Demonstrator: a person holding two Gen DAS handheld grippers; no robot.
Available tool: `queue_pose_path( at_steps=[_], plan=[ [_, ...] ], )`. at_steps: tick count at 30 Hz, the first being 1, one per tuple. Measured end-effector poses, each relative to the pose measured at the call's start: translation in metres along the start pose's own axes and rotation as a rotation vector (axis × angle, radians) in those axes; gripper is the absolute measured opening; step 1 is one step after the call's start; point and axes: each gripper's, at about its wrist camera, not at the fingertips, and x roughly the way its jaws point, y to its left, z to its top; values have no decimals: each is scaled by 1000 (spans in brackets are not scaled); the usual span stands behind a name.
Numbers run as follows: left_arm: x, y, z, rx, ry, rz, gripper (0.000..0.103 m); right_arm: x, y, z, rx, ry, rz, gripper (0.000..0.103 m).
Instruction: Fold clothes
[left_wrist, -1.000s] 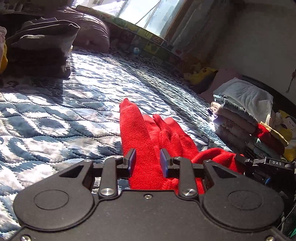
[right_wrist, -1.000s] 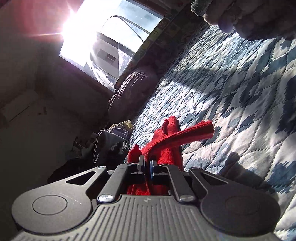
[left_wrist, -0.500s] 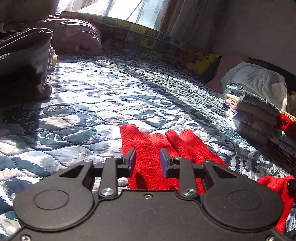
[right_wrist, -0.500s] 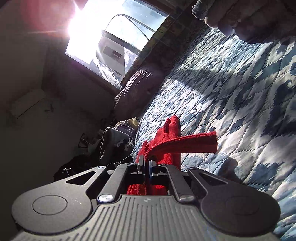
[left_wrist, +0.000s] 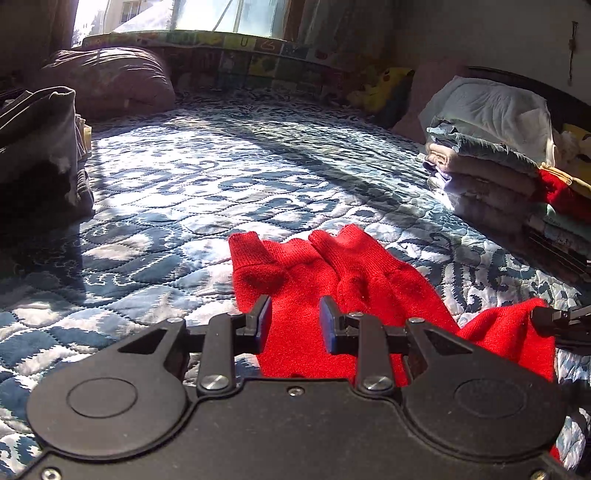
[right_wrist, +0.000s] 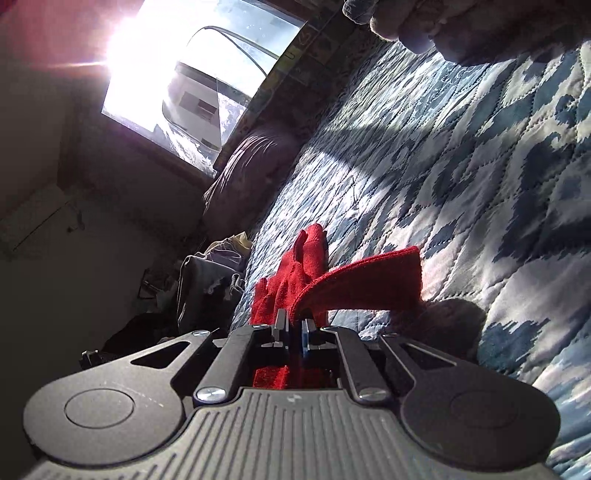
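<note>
Mid-fold: the red knitted garment (left_wrist: 332, 280) lies near the quilted blue bed's (left_wrist: 184, 192) front edge. The right gripper (right_wrist: 294, 326) pinches its lifted corner; the left gripper (left_wrist: 294, 321) hovers, jaws apart. Next, that corner likely needs carrying across.

One red knitted garment (left_wrist: 314, 280) lies on one quilted bed (left_wrist: 207, 192). One stack of folded clothes (left_wrist: 491, 177) stands right, one pillow (left_wrist: 107, 81) far left, two hand-held grippers: left hand-held gripper (left_wrist: 295, 321), right hand-held gripper (right_wrist: 294, 328).

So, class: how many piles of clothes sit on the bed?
2: one stack at the right edge, one pile at the left edge. Others may lie out of view.
</note>
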Motion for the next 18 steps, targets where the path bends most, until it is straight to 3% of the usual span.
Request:
queue_pose_path(
  at_steps=[5, 10, 12, 13, 16, 18],
  plan=[
    [-56, -21, -33, -25, -3, -19, 26, -2, 1, -2, 18, -32, -29, 19],
    [-82, -51, -87, -29, 71, -59, 26, -5, 1, -5, -1, -67, -82, 23],
    [-73, -62, -107, -17, 112, -66, 26, -4, 1, -8, -18, -81, -100, 23],
    [-70, -67, -114, 6, 105, -55, 26, -4, 1, -9, -31, -90, -105, 23],
    [-82, -64, -104, -50, 65, -83, 26, -4, 4, -10, -63, -107, -141, 22],
    [-96, -61, -101, -79, 14, -134, 26, -6, 5, -12, -72, -113, -163, 20]
  ],
)
